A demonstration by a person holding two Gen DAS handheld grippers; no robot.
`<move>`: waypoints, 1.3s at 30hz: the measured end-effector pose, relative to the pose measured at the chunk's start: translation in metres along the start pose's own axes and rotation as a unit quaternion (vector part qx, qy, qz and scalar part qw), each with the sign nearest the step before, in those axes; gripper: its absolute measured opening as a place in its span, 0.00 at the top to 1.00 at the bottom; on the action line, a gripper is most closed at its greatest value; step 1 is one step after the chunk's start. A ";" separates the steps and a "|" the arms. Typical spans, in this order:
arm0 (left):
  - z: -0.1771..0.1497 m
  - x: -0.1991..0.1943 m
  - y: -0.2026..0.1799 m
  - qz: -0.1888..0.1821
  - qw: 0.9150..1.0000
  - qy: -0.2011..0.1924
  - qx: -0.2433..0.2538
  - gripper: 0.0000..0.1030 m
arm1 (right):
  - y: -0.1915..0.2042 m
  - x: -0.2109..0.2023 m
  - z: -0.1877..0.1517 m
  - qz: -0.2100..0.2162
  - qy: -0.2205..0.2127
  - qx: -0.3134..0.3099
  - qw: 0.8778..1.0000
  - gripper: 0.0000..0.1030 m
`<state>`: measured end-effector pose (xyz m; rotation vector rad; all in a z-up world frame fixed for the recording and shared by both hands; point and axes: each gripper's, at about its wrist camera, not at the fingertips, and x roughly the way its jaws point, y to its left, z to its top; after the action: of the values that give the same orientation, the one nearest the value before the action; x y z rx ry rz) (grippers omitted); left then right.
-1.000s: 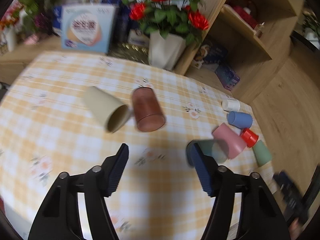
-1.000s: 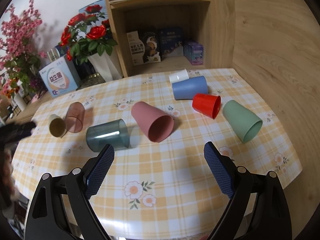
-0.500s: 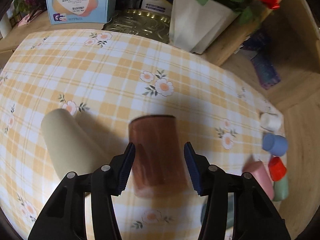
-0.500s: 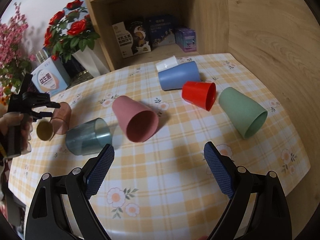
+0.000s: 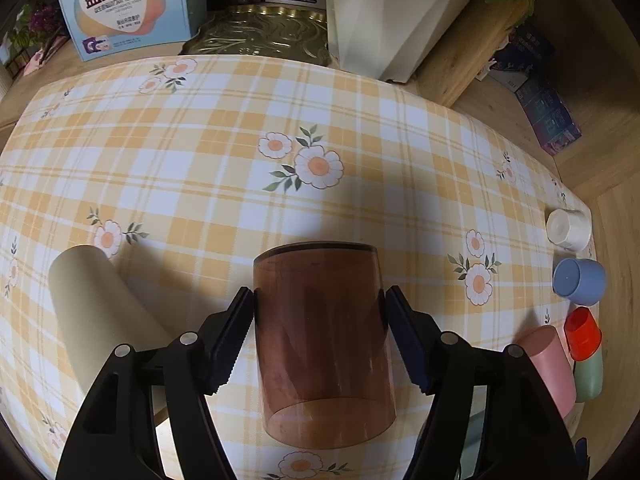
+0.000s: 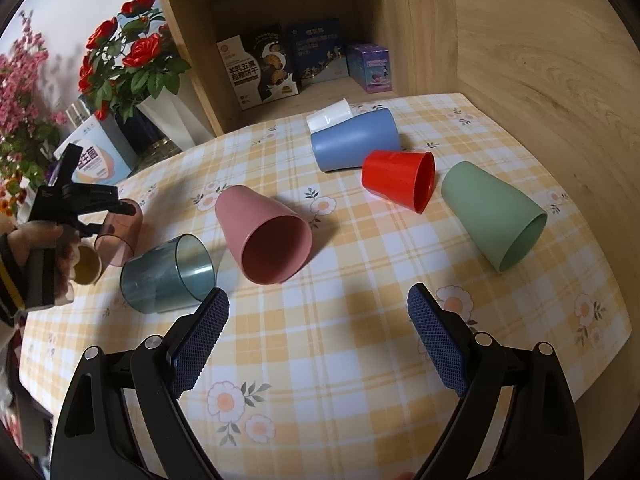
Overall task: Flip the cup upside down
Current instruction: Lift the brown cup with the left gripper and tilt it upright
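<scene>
A translucent brown cup lies on its side on the checked tablecloth, its mouth toward the camera. My left gripper straddles it, both pads touching its sides. It also shows in the right wrist view at the far left, with the left gripper around it. My right gripper is open and empty above the tablecloth, in front of a pink cup.
Other cups lie on their sides: beige, teal translucent, blue, red, green, small white. A white vase, a box and a wooden shelf stand behind the table.
My left gripper moved down and forward over the brown cup and narrowed until its pads meet the cup's sides. My right gripper stayed open and drifted slightly closer to the table.
</scene>
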<state>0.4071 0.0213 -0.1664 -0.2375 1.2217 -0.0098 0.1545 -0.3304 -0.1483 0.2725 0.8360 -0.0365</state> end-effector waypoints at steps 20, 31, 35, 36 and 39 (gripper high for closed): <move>-0.100 -0.080 0.015 -0.092 0.995 -0.001 0.033 0.37 | 0.009 -0.038 -0.007 0.019 -0.032 0.009 0.999 0.15; -0.212 -0.069 0.007 -0.182 0.980 0.052 -0.063 0.37 | 0.013 -0.046 -0.019 0.016 -0.026 0.012 0.999 0.15; -0.227 -0.062 -0.015 -0.212 0.972 0.061 -0.078 0.37 | 0.015 -0.048 -0.021 0.012 -0.020 0.004 1.000 0.15; -0.229 -0.061 -0.024 -0.215 0.972 0.059 -0.073 0.37 | 0.014 -0.048 -0.022 0.011 -0.018 0.006 1.000 0.15; -0.233 -0.059 -0.039 -0.220 0.972 0.054 -0.063 0.37 | 0.011 -0.048 -0.025 0.008 -0.011 0.009 1.000 0.15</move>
<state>0.1744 -0.0500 -0.1787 -0.6222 1.2574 -0.3355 0.1058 -0.3167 -0.1262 0.2950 0.8116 -0.0326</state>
